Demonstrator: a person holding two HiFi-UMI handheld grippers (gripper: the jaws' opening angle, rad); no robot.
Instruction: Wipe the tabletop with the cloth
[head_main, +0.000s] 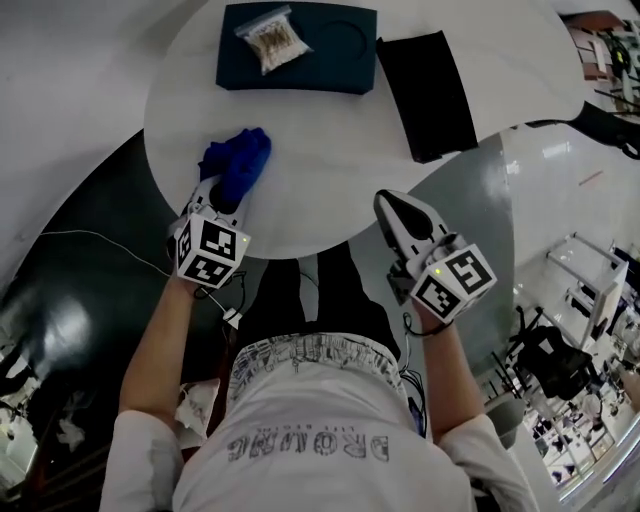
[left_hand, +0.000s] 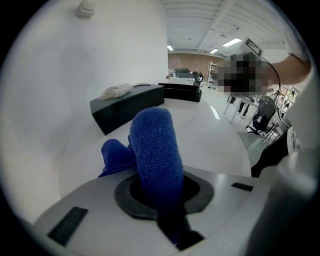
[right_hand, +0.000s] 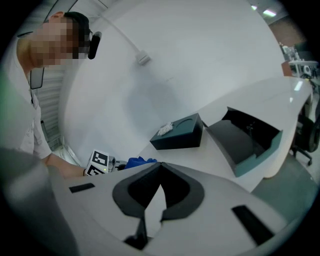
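Note:
A blue cloth (head_main: 238, 163) lies bunched on the white round tabletop (head_main: 320, 180) near its left front edge. My left gripper (head_main: 222, 198) is shut on the cloth, which bulges up out of the jaws in the left gripper view (left_hand: 155, 150). My right gripper (head_main: 398, 210) hangs just off the table's front right edge; its jaws meet at the tips with nothing between them (right_hand: 157, 165). The cloth (right_hand: 140, 162) and the left gripper's marker cube (right_hand: 98, 163) show small at the left of the right gripper view.
A dark box (head_main: 297, 46) with a clear bag of small items (head_main: 272, 40) on it stands at the table's back. A black open case (head_main: 427, 92) lies to its right. The person's legs are under the table's front edge.

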